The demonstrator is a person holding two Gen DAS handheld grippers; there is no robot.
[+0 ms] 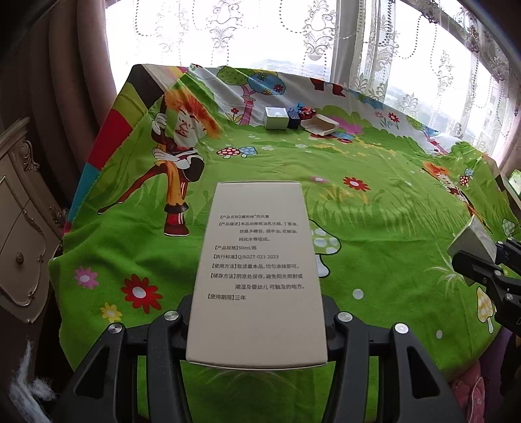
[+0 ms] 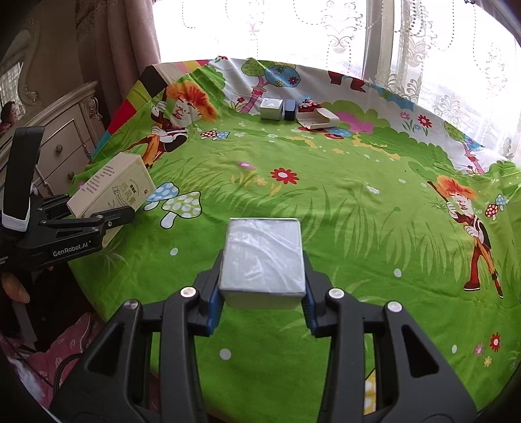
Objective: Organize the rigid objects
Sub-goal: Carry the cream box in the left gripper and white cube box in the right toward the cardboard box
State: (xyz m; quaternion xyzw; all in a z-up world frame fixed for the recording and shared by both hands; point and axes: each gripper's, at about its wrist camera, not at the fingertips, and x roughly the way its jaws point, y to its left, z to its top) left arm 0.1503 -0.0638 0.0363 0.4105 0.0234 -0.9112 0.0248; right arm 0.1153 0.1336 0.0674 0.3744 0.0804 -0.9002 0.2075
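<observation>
One camera sits on my left claw [image 1: 257,325] and looks forward and down along its two fingers, very close to the tall cream box [image 1: 257,260] it holds. The other sits on my right claw [image 2: 262,293] and looks the same way, close over a small grey box [image 2: 263,257]. Both face the window [image 1: 260,29] across the counter with the green cartoon cloth [image 1: 358,227]. Both see the little pile of boxes [image 2: 293,112] at the far edge. Each camera also sees the other claw at its side.
</observation>
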